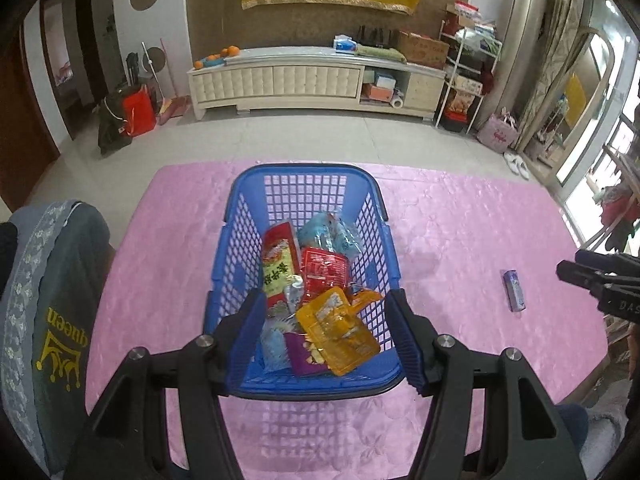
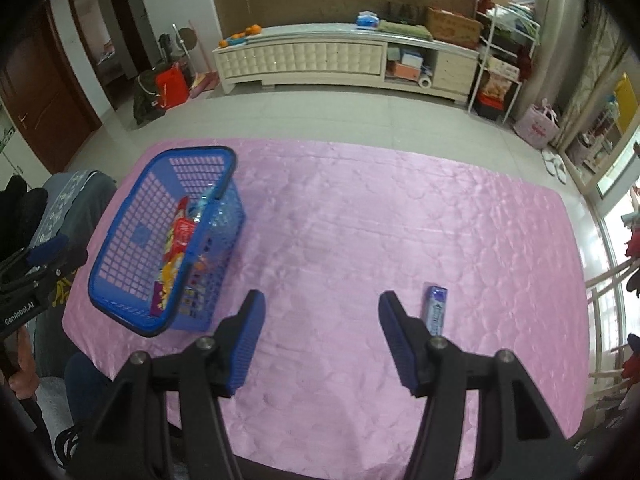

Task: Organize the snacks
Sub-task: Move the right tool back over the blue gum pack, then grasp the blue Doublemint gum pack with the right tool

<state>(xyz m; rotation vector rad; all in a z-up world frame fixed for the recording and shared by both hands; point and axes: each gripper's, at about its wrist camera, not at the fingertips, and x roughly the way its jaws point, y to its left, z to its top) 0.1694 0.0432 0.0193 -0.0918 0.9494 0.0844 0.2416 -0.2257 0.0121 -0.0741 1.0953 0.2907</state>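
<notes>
A blue plastic basket (image 1: 240,216) stands on the pink tablecloth (image 1: 460,240) and holds several snack packets: a yellow pouch (image 1: 340,332), a red packet (image 1: 322,272), a red-green packet (image 1: 278,264) and a light blue packet (image 1: 326,232). My left gripper (image 1: 326,308) is open above the basket's near end, empty. A small blue snack pack (image 2: 436,308) lies alone on the cloth; it also shows in the left wrist view (image 1: 514,290). My right gripper (image 2: 322,308) is open and empty, its right finger just left of that pack. The basket shows at the left in the right wrist view (image 2: 120,240).
A chair with a grey cover (image 1: 52,300) stands at the table's left side. Beyond the table is tiled floor, a cream TV cabinet (image 1: 312,80), a red bag (image 1: 138,110) and a white shelf rack (image 1: 468,80). Windows are at the right.
</notes>
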